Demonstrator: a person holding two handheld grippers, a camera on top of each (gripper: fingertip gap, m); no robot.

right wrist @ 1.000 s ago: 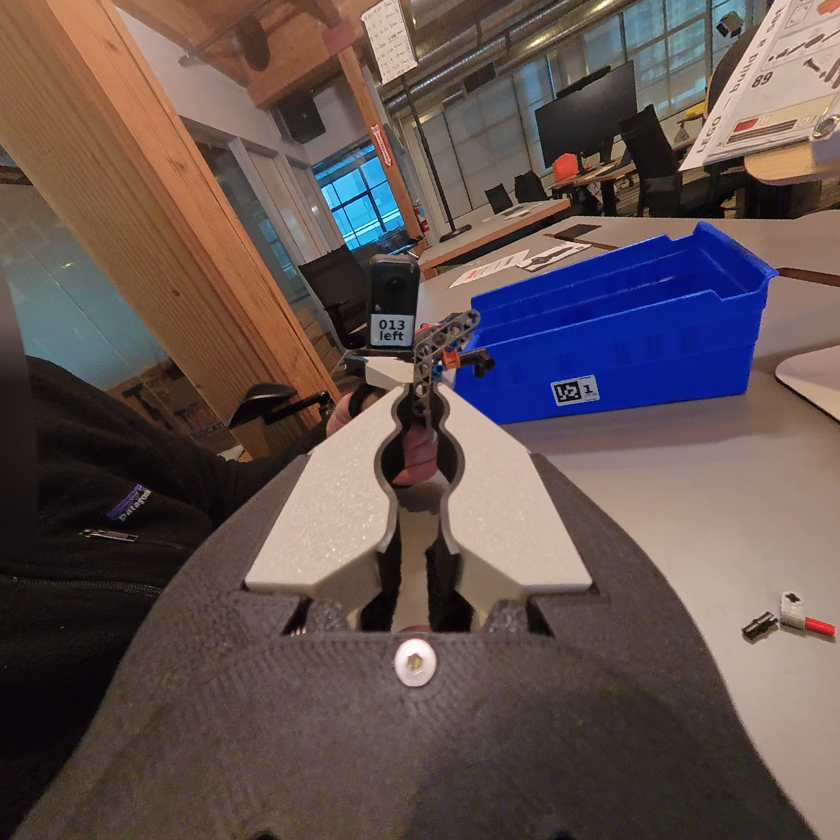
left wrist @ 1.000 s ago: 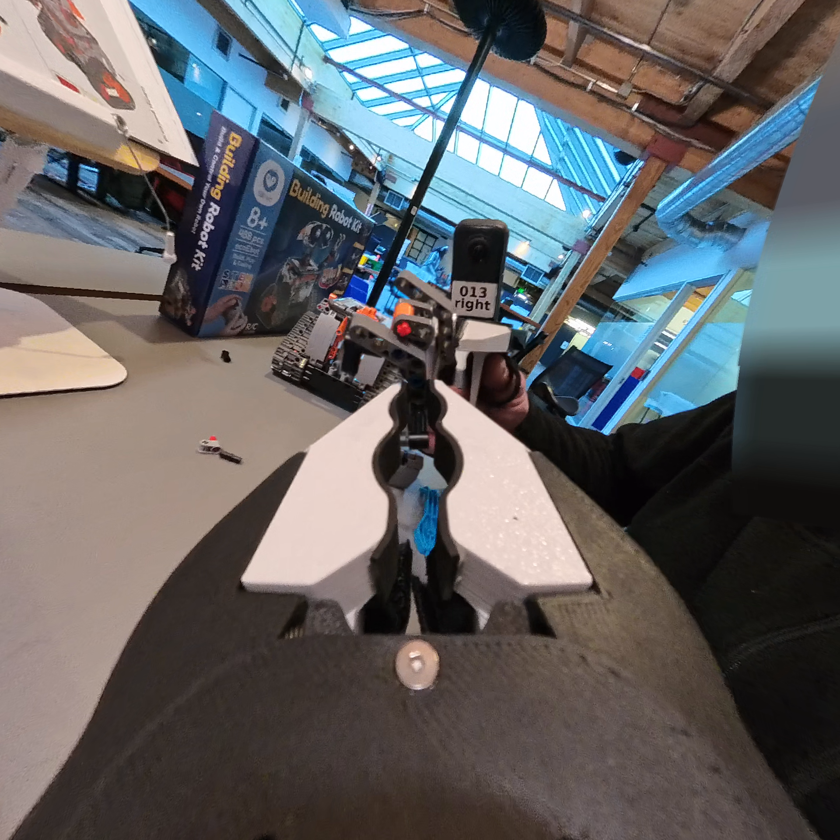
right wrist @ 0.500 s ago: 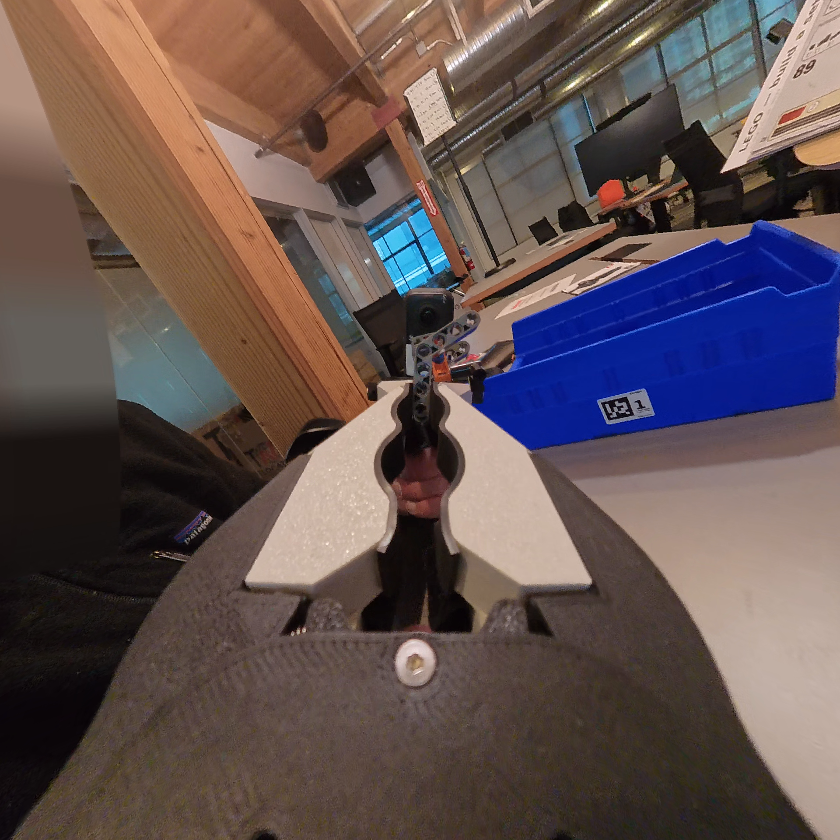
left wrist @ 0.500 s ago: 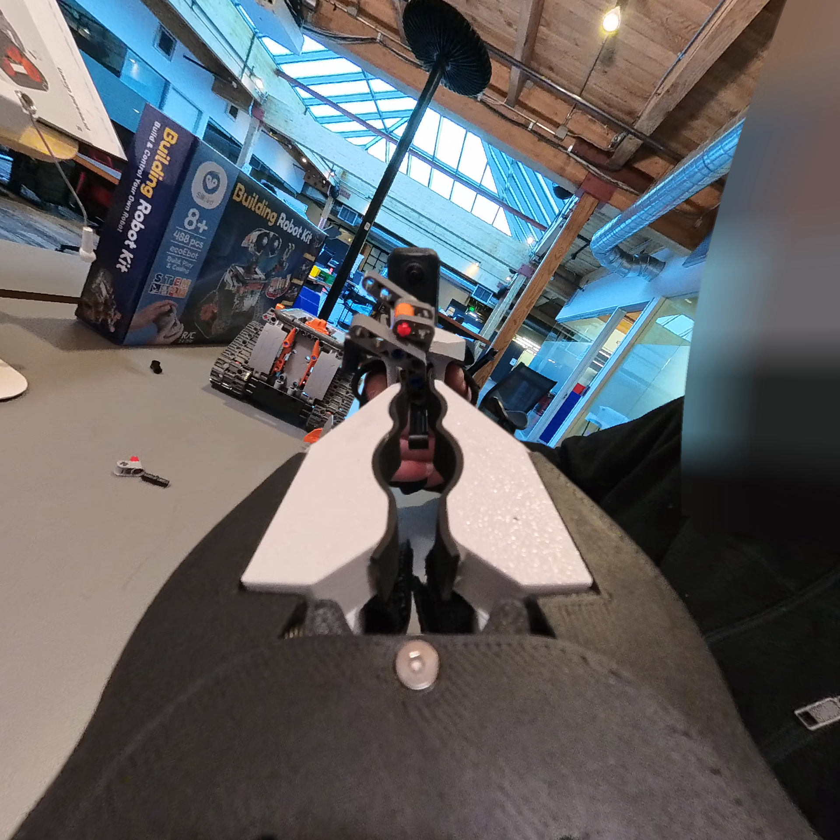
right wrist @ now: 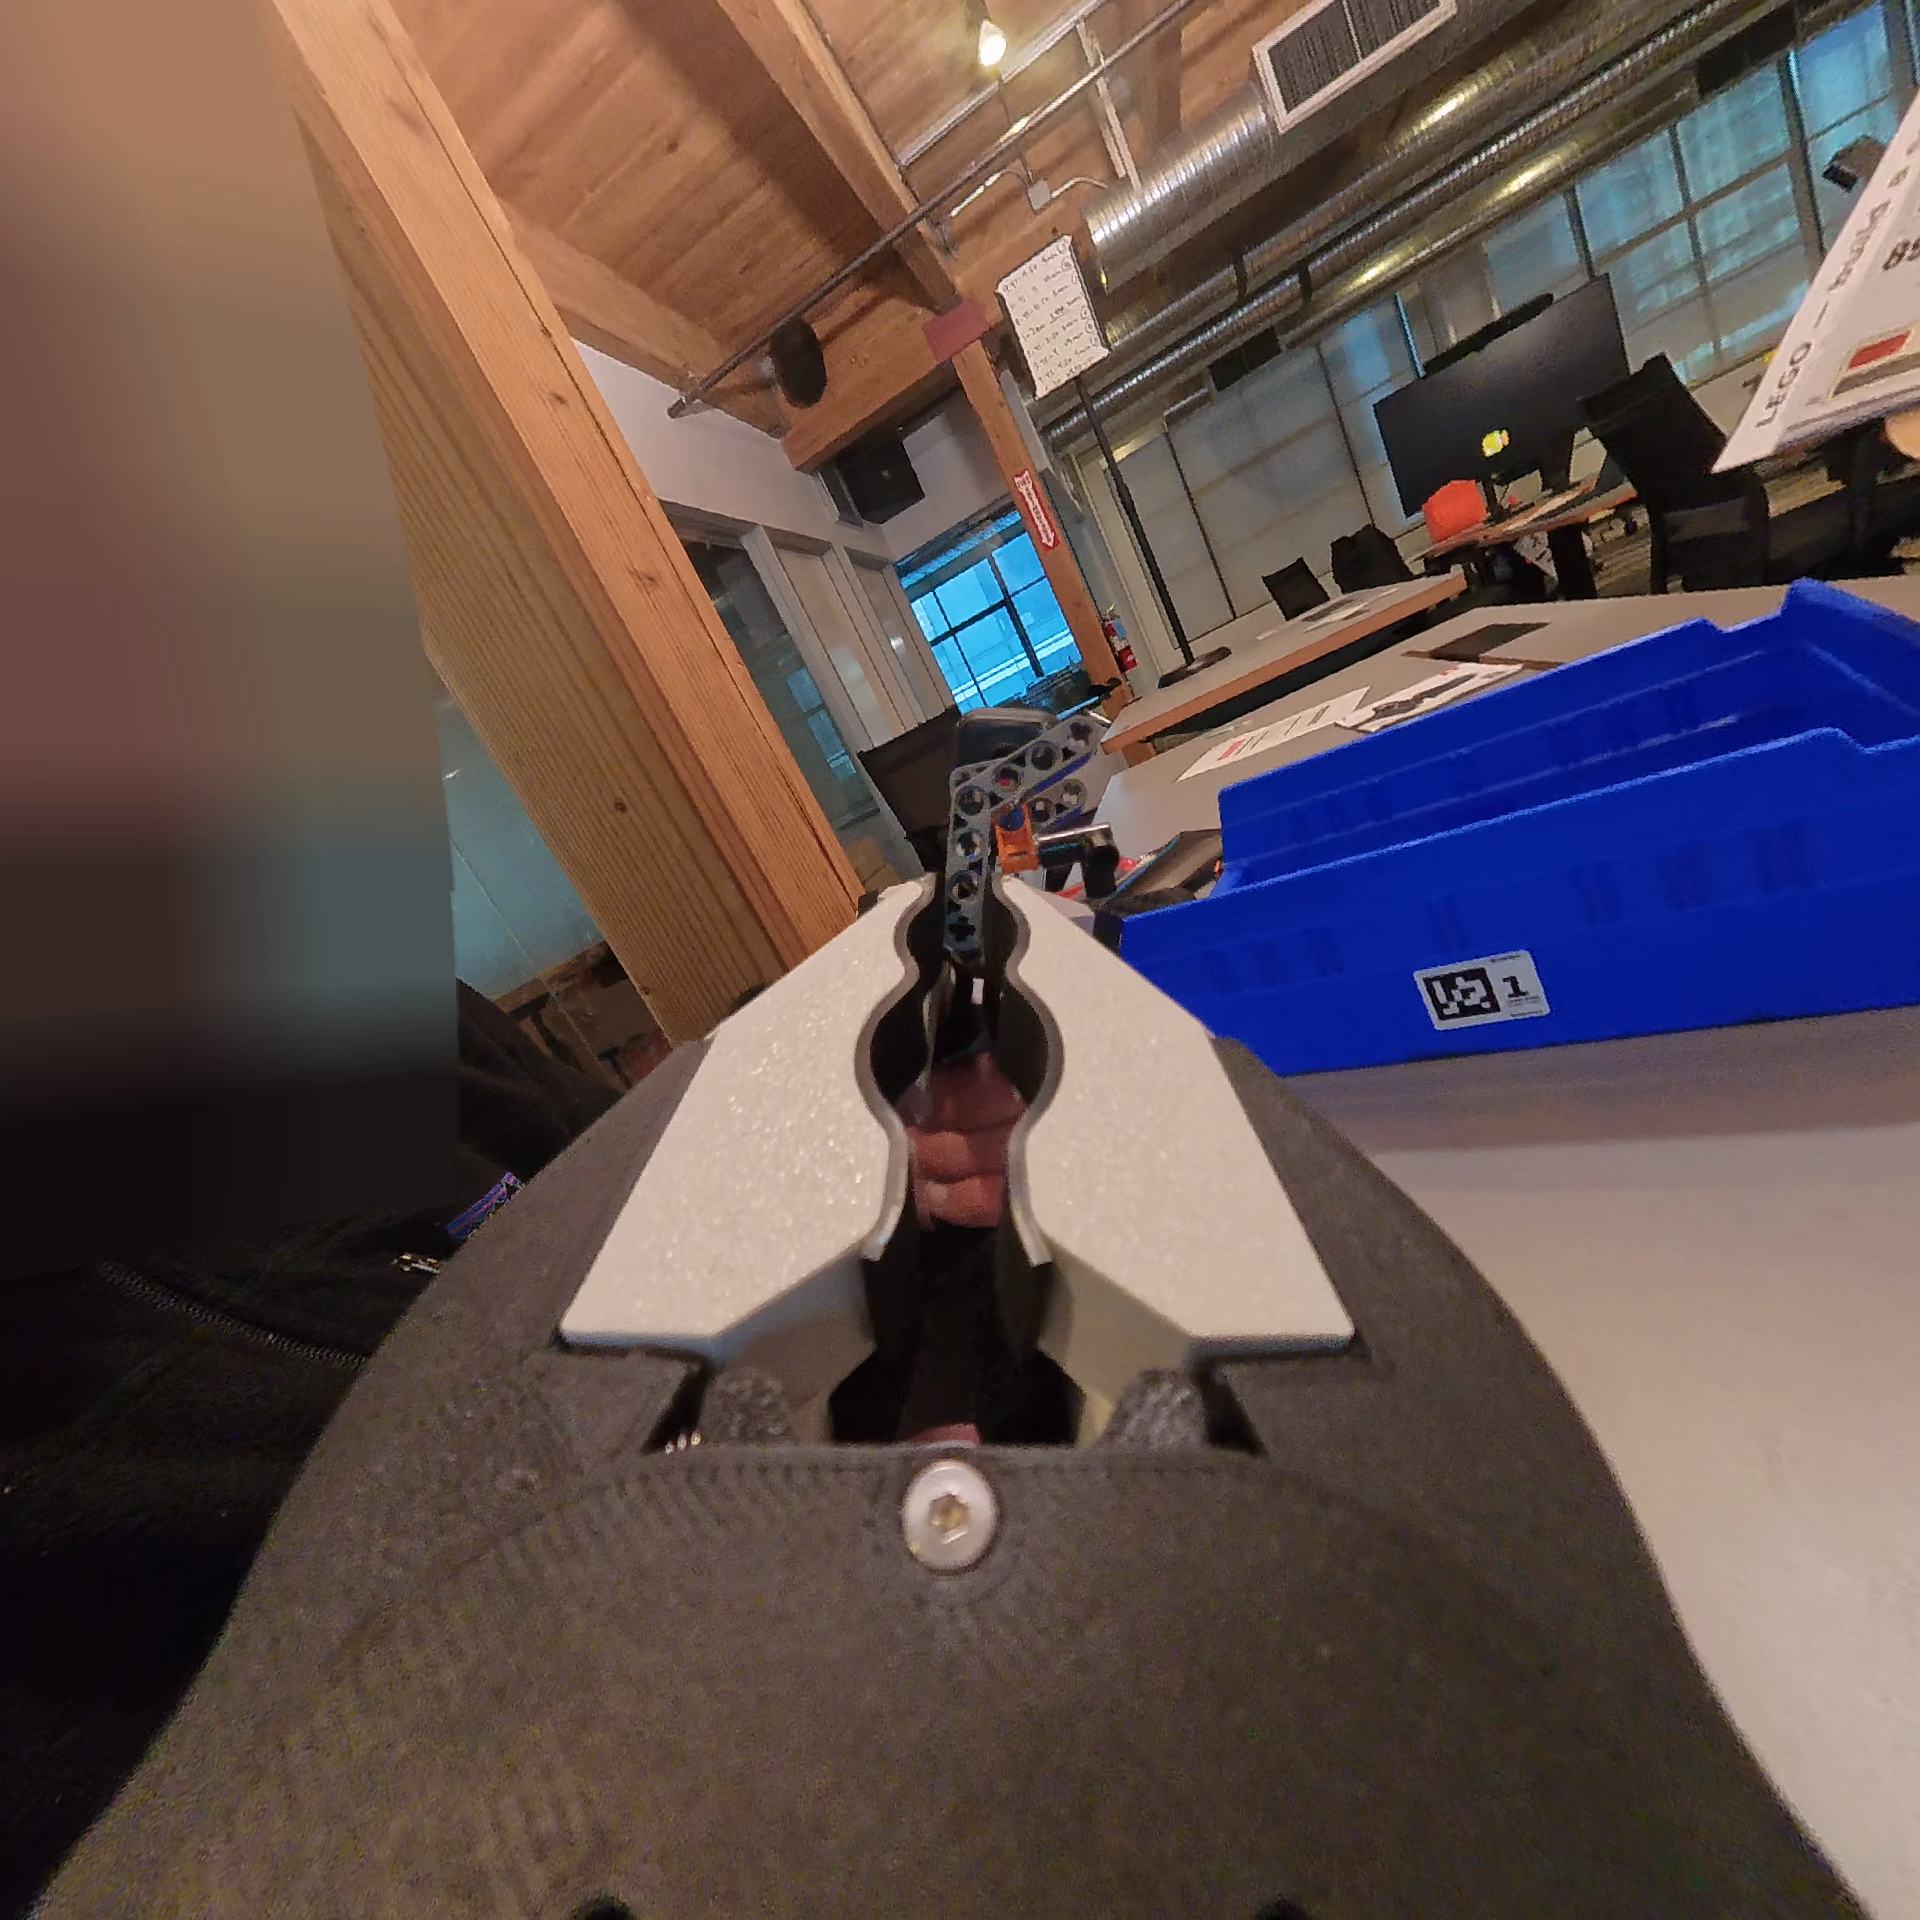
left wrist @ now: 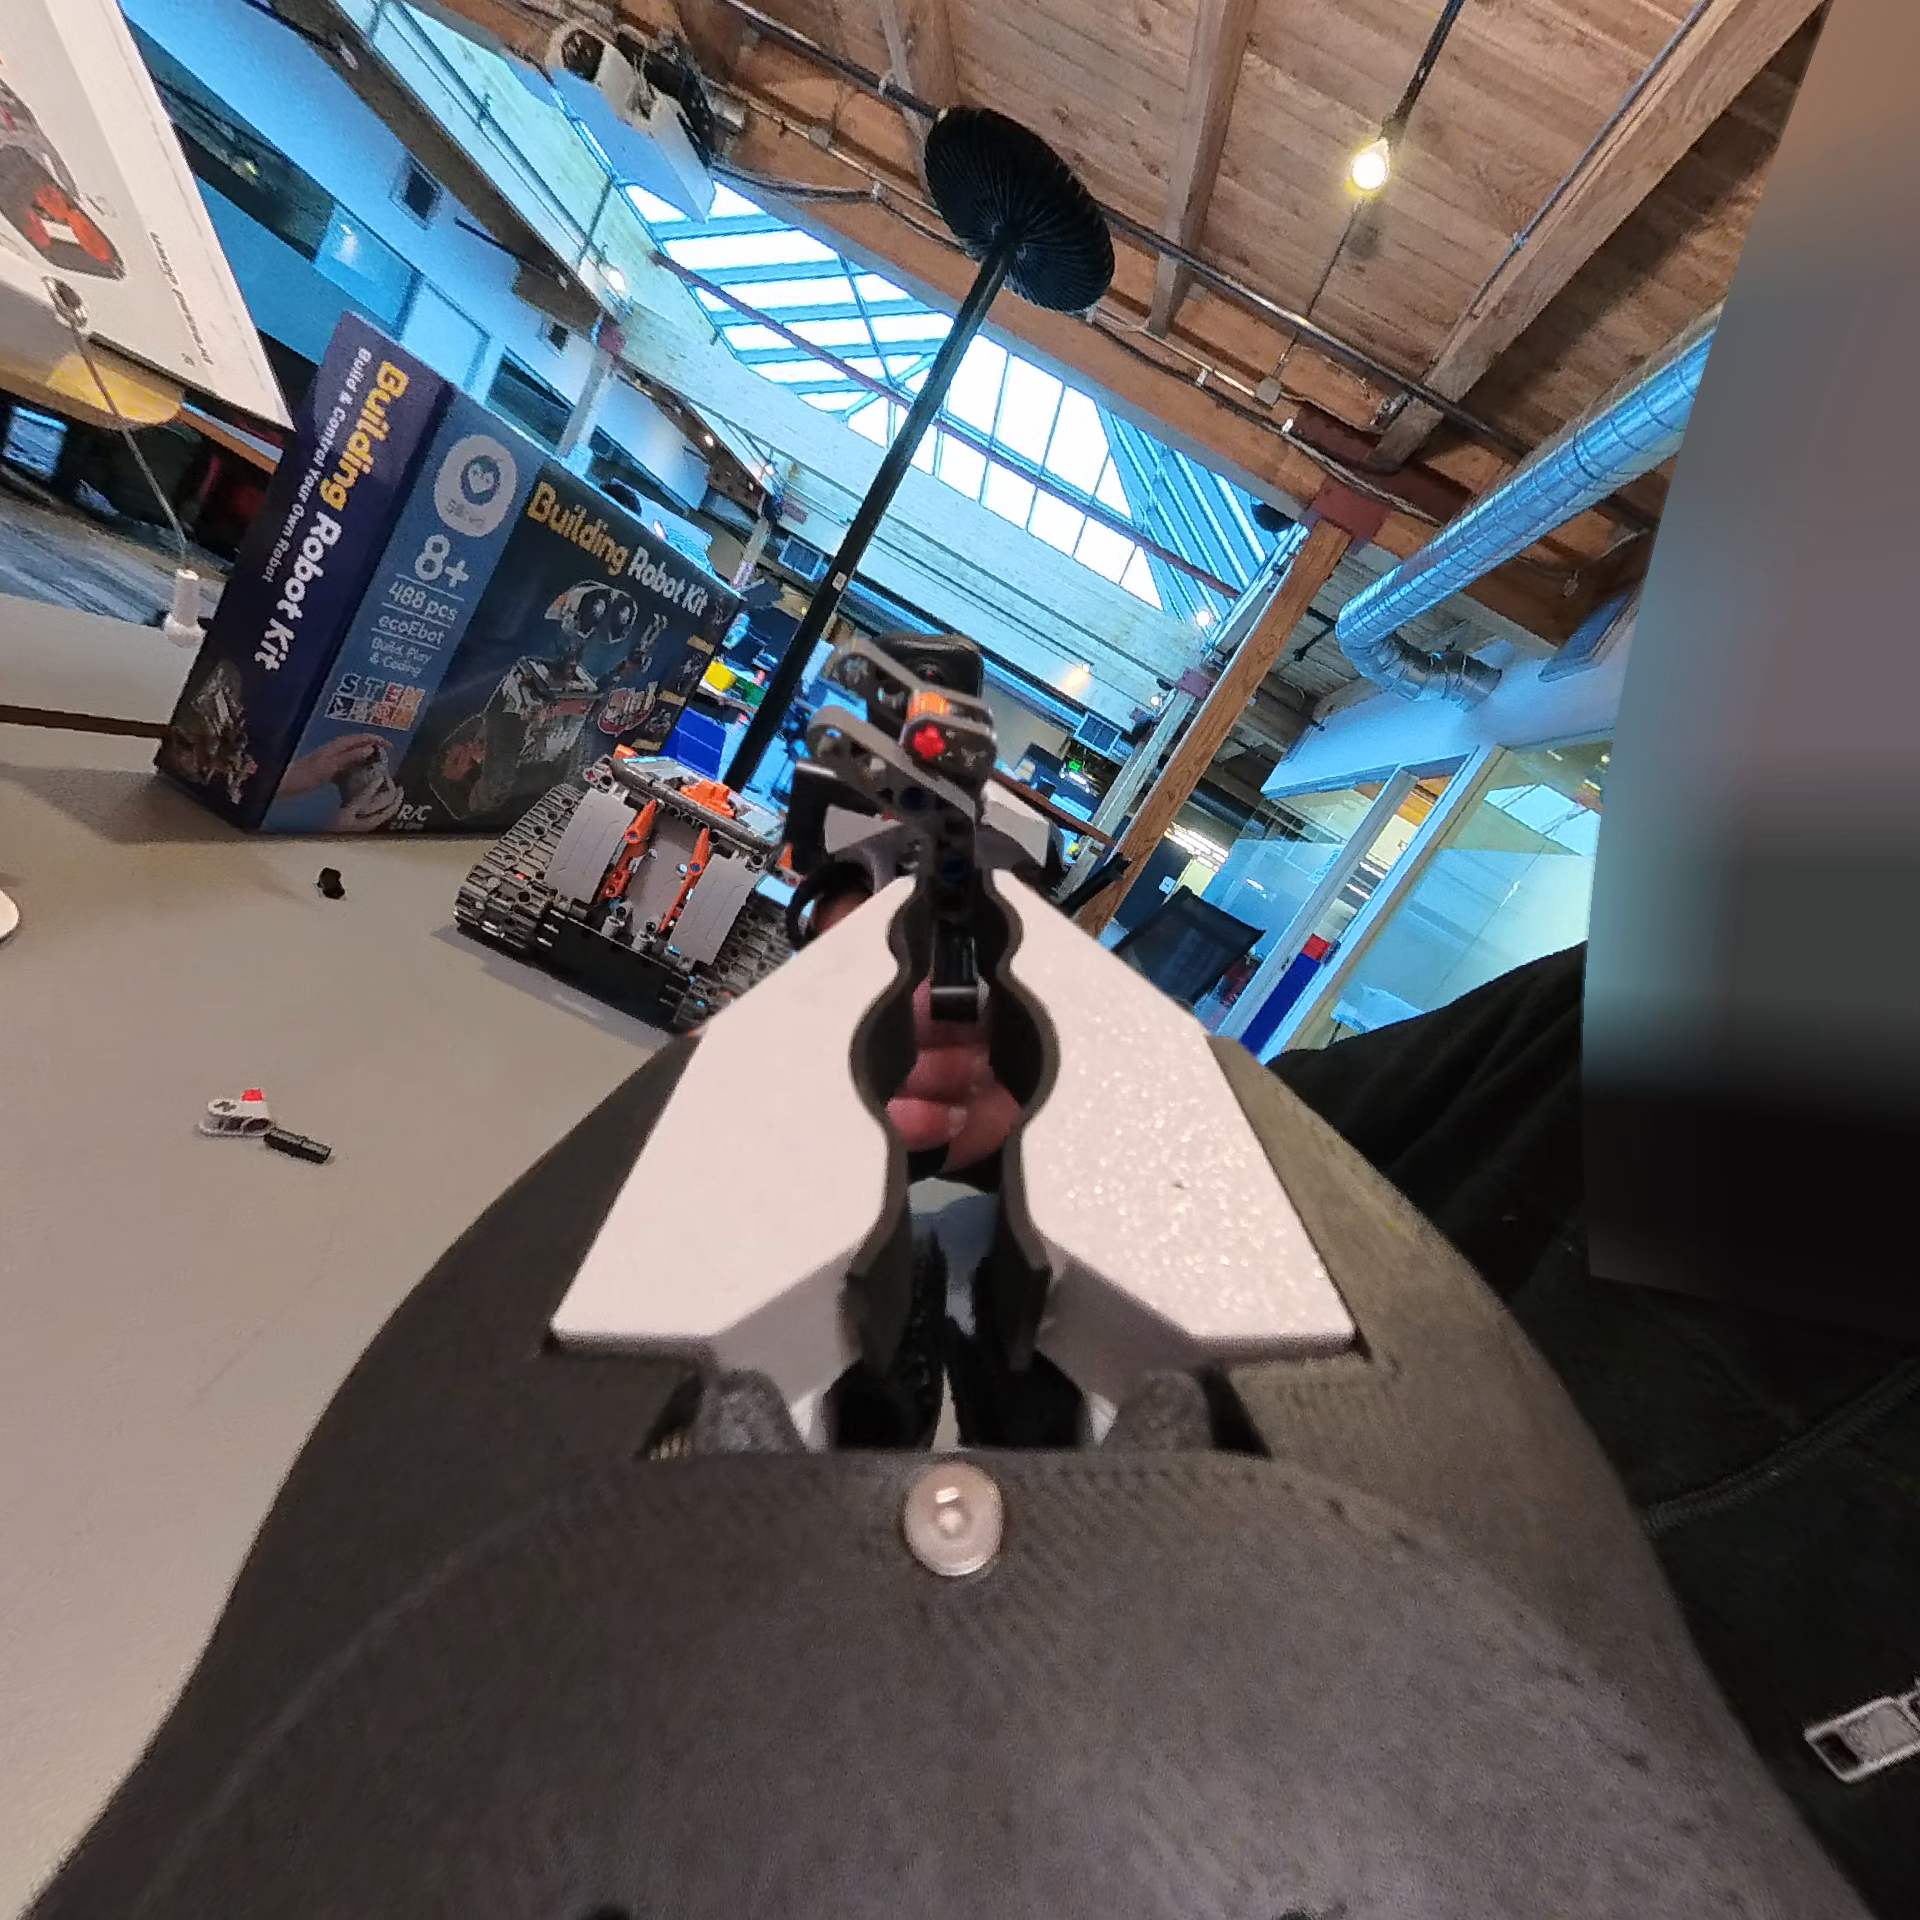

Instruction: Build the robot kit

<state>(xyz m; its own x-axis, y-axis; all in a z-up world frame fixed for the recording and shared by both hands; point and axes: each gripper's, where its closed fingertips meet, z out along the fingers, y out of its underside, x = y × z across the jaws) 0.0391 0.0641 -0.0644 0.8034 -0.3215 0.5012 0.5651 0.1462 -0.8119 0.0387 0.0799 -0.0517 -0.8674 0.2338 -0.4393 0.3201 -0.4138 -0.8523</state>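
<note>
My left gripper (left wrist: pixel 951 896) is shut on the lower end of a small brick assembly (left wrist: pixel 904 748) of grey beams with an orange bush and a red pin. It is held up in the air above the grey table (left wrist: pixel 208 1299). My right gripper (right wrist: pixel 971 896) faces it and is shut on the dark grey angled beam (right wrist: pixel 971 831) of the same assembly. The orange bush and a pin stick out to the right of the beam. Each view shows the other gripper mostly hidden behind the assembly, with a person's fingers (left wrist: pixel 940 1101) in the gap below.
A tracked brick robot model (left wrist: pixel 634 883) stands on the table in front of a dark blue kit box (left wrist: pixel 416 623). Small loose parts (left wrist: pixel 260 1122) lie at the left. A blue bin (right wrist: pixel 1558 831) stands at the right. A person's dark sleeve (left wrist: pixel 1455 1091) is close by.
Both grippers have tilted upward and drawn closer together, still shut on the assembly. The loose parts on the table have dropped out of the right wrist view.
</note>
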